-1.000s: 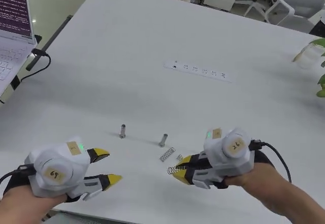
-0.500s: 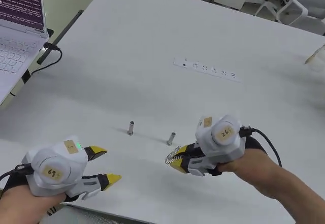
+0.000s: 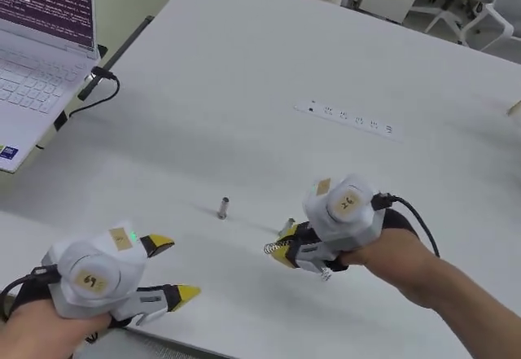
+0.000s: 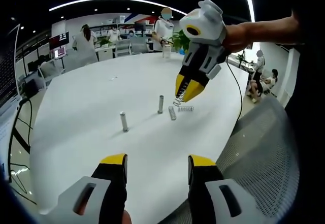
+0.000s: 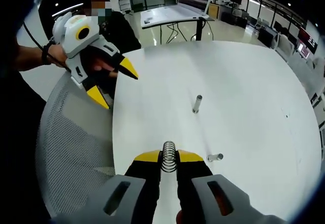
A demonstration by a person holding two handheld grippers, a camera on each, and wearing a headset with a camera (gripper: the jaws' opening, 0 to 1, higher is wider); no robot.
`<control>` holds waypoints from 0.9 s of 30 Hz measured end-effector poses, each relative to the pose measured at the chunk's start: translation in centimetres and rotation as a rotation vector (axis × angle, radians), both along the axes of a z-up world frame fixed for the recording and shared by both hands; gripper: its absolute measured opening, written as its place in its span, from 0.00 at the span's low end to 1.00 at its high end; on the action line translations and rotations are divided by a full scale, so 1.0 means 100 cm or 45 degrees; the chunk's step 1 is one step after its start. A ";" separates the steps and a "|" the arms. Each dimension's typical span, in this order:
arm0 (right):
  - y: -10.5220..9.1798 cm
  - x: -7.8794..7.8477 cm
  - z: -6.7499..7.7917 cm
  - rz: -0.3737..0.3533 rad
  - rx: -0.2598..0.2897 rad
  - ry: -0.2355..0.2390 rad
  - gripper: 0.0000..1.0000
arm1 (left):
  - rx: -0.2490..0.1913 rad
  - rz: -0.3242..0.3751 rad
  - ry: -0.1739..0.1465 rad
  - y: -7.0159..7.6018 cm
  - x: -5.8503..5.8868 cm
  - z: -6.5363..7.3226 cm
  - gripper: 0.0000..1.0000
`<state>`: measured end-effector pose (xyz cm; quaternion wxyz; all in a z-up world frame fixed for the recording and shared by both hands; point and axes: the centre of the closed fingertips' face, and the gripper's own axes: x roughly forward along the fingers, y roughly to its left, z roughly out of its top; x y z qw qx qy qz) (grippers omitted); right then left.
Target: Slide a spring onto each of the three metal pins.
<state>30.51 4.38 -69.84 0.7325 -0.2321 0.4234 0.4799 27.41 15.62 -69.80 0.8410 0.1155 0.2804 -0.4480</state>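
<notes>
- Shifted left across the white bench (image 3: 244, 90) since a second ago, the right gripper (image 3: 283, 253) now hangs beside the pins.
- Left gripper (image 3: 176, 269): jaws spread, empty, near the bench's front edge.
- Left pin (image 4: 124, 121) and right pin (image 4: 160, 104) stand upright; loose springs (image 4: 172, 113) lie just beside the right pin.
- Right jaws pinch a spring (image 5: 168, 162) close to the right pin.

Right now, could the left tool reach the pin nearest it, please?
Probably yes: the left tool is open and empty, only bare table lies between it and the pin; the right tool holds a spring off to one side.
</notes>
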 end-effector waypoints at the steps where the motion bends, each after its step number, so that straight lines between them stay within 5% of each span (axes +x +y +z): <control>1: 0.002 0.003 -0.001 -0.001 -0.007 -0.002 0.09 | -0.003 0.006 0.004 0.001 0.001 0.000 0.44; 13: 0.018 0.021 -0.014 0.055 -0.070 0.008 0.09 | -0.010 0.032 0.008 0.009 0.002 0.000 0.45; 27: 0.018 0.063 -0.015 0.029 -0.155 0.011 0.09 | -0.039 0.044 0.015 0.004 0.006 0.002 0.48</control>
